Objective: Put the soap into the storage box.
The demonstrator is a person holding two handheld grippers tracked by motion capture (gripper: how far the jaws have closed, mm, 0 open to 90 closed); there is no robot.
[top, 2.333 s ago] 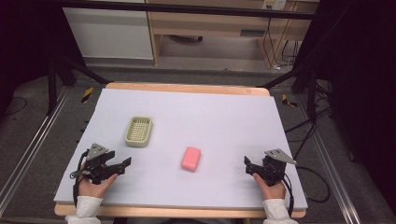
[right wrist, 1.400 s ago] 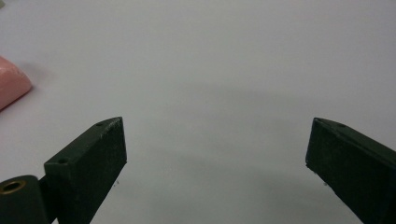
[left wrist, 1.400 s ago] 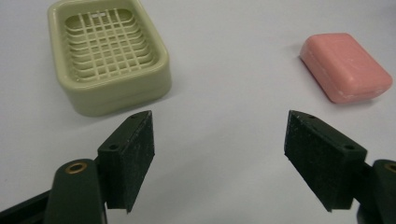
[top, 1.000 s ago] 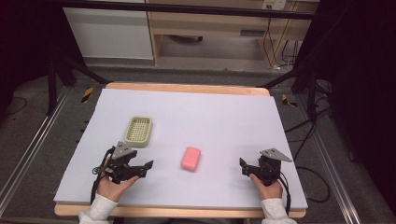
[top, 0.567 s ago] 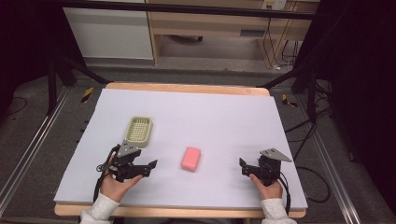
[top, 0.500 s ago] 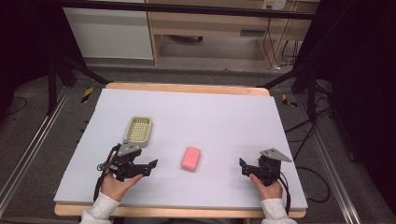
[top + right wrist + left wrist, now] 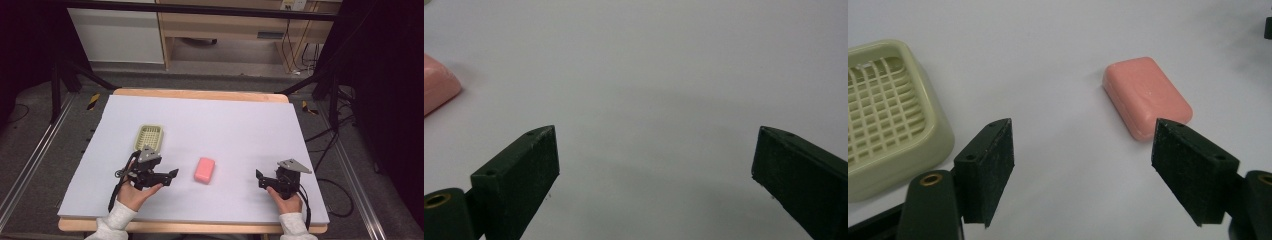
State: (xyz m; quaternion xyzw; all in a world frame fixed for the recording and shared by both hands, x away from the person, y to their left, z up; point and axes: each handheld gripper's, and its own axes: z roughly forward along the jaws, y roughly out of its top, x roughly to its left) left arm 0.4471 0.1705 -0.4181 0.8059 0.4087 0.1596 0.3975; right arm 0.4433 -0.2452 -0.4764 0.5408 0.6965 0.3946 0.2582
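Plainly, we hold both grippers with jaws apart, the left gripper (image 7: 172,174) near the pink soap (image 7: 204,170), which lies beside the dish (image 7: 883,110); a skewed grip could let it slip.

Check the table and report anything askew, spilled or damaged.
Nothing stands out. The pink soap bar lies flat and whole on the white table cover, slightly angled. The green soap dish sits upright and empty. Left hand-held gripper and right hand-held gripper are open, touching neither.
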